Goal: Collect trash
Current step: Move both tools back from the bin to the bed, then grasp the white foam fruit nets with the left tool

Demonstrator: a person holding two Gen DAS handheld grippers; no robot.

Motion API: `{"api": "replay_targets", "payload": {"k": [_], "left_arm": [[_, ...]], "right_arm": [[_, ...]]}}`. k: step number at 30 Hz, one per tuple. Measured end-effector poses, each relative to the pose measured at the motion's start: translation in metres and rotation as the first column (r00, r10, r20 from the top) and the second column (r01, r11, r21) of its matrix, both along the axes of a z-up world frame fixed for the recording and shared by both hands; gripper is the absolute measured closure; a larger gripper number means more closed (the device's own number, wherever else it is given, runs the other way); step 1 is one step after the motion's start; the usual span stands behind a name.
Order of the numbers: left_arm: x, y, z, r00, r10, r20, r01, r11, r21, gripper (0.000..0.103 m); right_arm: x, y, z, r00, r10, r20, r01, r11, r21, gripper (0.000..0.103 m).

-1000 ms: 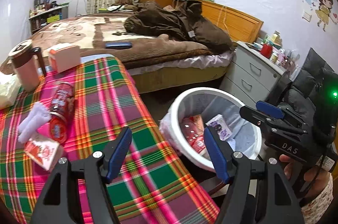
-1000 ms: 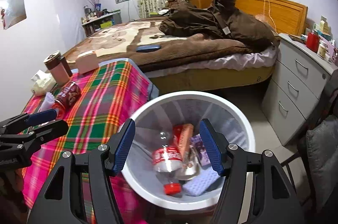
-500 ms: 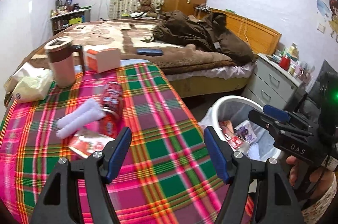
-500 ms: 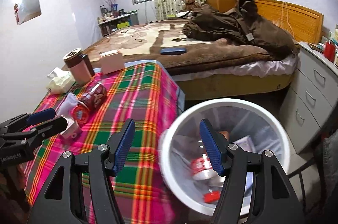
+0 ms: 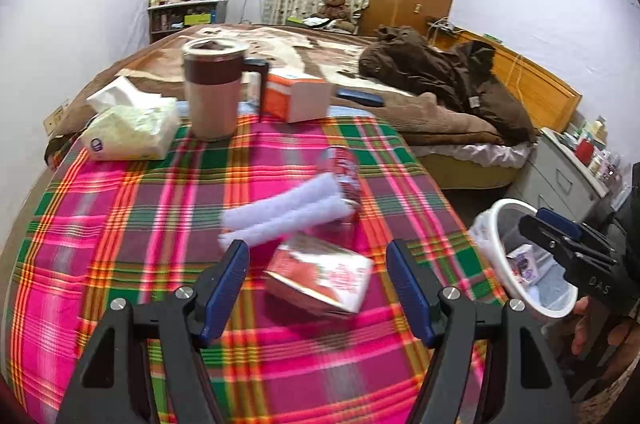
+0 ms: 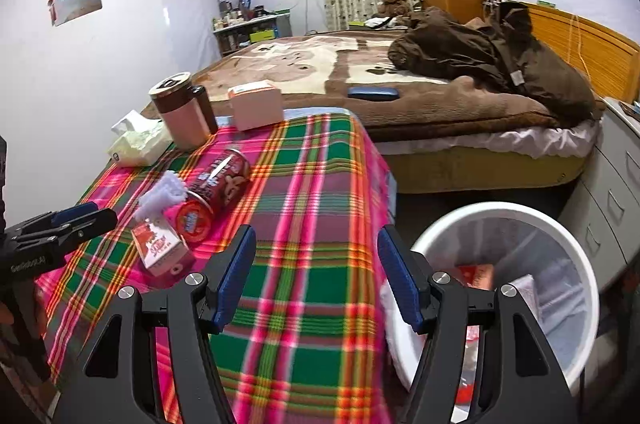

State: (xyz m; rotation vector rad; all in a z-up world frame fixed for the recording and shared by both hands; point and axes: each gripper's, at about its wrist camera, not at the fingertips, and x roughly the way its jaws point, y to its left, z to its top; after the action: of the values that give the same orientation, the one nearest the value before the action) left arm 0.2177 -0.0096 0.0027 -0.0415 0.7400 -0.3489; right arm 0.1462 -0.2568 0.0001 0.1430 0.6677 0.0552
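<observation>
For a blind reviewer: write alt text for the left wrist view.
The open left gripper hovers over a red and white carton lying on a plaid tablecloth, with white foam pieces and a tipped red can just beyond. Further back stand a lidded mug, a tissue pack and a box; a white trash bin sits at right.

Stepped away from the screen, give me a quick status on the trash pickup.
Left gripper open, empty, lined up on red carton. Right gripper open, empty. Can and white wad on table, bin alongside. Nothing blocking.
</observation>
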Motion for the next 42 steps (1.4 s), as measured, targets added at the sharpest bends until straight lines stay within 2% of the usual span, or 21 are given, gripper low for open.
{"api": "replay_targets", "payload": {"k": [4, 9, 14, 20, 25, 29, 33, 35, 36, 38, 40, 42], "left_arm": [[0.015, 0.012, -0.008, 1.000, 0.009, -0.021, -0.008, 0.999, 0.031, 0.030], [0.035, 0.012, -0.017, 0.998, -0.060, -0.035, 0.062, 0.996, 0.058, 0.030], [0.055, 0.006, -0.024, 0.989, -0.131, -0.061, 0.138, 0.983, 0.120, 0.030], [0.081, 0.003, -0.032, 0.970, -0.224, -0.097, 0.232, 0.969, 0.085, 0.030], [0.107, 0.006, -0.039, 0.971, -0.190, -0.145, 0.203, 0.976, 0.076, 0.030], [0.123, 0.007, -0.042, 0.974, -0.182, -0.137, 0.196, 0.976, 0.095, 0.030], [0.135, 0.004, -0.052, 0.964, -0.217, -0.155, 0.236, 0.965, 0.119, 0.030], [0.138, 0.005, -0.056, 0.968, -0.193, -0.160, 0.217, 0.965, 0.145, 0.030], [0.139, 0.007, -0.057, 0.968, -0.195, -0.158, 0.217, 0.967, 0.135, 0.030], [0.142, 0.013, -0.060, 0.970, -0.179, -0.167, 0.199, 0.973, 0.116, 0.036], [0.145, 0.020, -0.065, 0.971, -0.152, -0.186, 0.174, 0.979, 0.110, 0.054], [0.146, 0.029, -0.067, 0.974, -0.136, -0.183, 0.155, 0.984, 0.089, 0.063]], "right_arm": [[0.014, 0.013, -0.004, 1.000, 0.023, -0.020, -0.023, 1.000, 0.013, 0.038], [0.031, 0.028, -0.007, 0.998, 0.046, -0.035, -0.046, 0.999, 0.005, 0.038], [0.048, 0.037, -0.009, 0.997, 0.053, -0.049, -0.053, 0.999, -0.002, 0.038], [0.064, 0.043, -0.010, 0.997, 0.052, -0.060, -0.052, 0.999, -0.012, 0.038], [0.076, 0.046, -0.012, 0.996, 0.045, -0.074, -0.046, 0.999, -0.009, 0.038], [0.083, 0.051, -0.014, 0.996, 0.049, -0.079, -0.050, 0.999, -0.012, 0.038], [0.091, 0.054, -0.014, 0.995, 0.047, -0.085, -0.048, 0.999, -0.013, 0.038], [0.097, 0.054, -0.014, 0.995, 0.042, -0.089, -0.042, 0.999, -0.004, 0.038], [0.099, 0.054, -0.014, 0.995, 0.040, -0.090, -0.041, 0.999, 0.001, 0.038], [0.105, 0.055, -0.016, 0.995, 0.043, -0.095, -0.043, 0.999, 0.008, 0.038], [0.113, 0.060, -0.019, 0.993, 0.047, -0.105, -0.047, 0.999, 0.004, 0.038], [0.122, 0.065, -0.021, 0.992, 0.057, -0.114, -0.057, 0.998, 0.011, 0.038]]}}
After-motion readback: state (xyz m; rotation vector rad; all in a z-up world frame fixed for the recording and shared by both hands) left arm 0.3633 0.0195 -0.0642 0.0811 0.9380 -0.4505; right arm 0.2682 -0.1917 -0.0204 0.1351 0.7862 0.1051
